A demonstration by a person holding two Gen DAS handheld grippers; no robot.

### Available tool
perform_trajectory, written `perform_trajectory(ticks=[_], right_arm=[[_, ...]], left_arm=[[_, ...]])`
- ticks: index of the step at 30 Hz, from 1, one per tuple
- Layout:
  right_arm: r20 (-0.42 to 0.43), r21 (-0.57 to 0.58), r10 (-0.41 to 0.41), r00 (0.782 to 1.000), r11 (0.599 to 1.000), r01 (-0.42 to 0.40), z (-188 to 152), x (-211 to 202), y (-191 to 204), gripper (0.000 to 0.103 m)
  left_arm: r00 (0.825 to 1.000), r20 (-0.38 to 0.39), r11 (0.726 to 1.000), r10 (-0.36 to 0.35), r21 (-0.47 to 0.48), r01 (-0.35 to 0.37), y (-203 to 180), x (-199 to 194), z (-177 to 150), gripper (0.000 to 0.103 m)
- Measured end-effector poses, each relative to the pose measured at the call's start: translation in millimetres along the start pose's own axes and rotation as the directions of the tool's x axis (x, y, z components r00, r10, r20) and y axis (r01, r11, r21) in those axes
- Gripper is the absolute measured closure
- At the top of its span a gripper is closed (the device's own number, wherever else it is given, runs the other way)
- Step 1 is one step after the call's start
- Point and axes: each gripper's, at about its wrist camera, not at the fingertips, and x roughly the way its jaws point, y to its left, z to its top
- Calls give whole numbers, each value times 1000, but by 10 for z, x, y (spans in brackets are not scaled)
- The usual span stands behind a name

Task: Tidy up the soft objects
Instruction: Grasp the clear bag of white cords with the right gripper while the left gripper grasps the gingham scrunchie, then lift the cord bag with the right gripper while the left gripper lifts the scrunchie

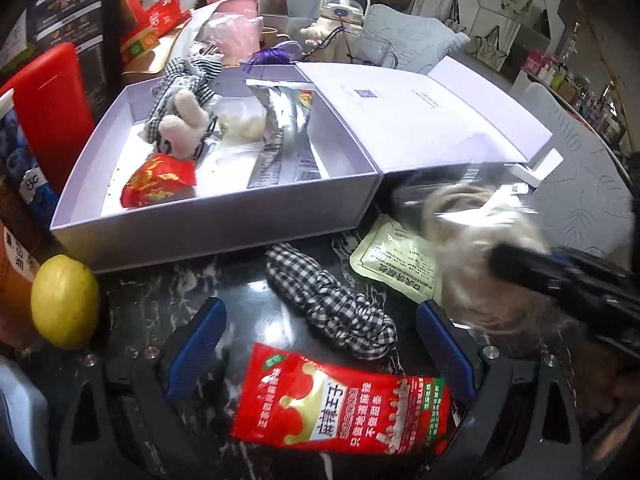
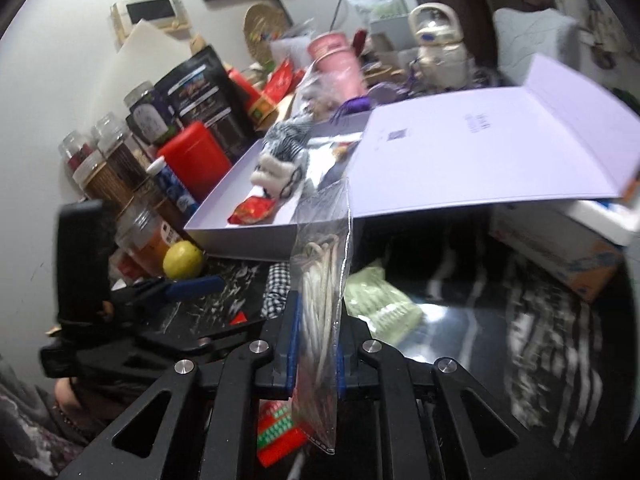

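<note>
My left gripper (image 1: 316, 348) is open and empty, low over the dark marble table, with a red snack packet (image 1: 340, 404) and a black-and-white checked cloth (image 1: 332, 300) between its blue fingers (image 1: 196, 348). My right gripper (image 2: 316, 344) is shut on a clear bag of pale cord (image 2: 320, 300), held above the table; it shows blurred in the left wrist view (image 1: 472, 248). The open white box (image 1: 80, 216) holds a plush toy (image 1: 180, 124), a checked cloth, a red sweet packet (image 1: 158, 180) and a silver pouch (image 1: 280, 132).
A lemon (image 1: 64, 300) lies left of the box. A green sachet (image 1: 396, 264) lies by the box's lid (image 1: 440, 108). Jars, a red container (image 1: 52, 100) and a dark bag crowd the left; a teapot (image 1: 344, 8) and pink cup stand behind.
</note>
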Motion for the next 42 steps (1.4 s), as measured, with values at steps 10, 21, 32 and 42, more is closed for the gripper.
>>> perform_trajectory(ticks=[10,21,32,42], right_arm=[[-33,67,-199,979,977,201,-218,-256,-134,89],[-30,99,-219,975,970,221,-395,-350,-118,89],[-56,16,-217,974,976,219,-565,-455,266,89],[-116,-31,-218,969,976,216,-799,-290,564,89]], left_arm=[[997,-44,997,66,38,-65,-97,293,-1,50],[999,-13,997,29,69,-28,-170,22,-160,74],[999,-28,996,-35,82,37,-136,-652,-620,74],[998,-63,999,11,37,-9,137,-803,-1165,74]])
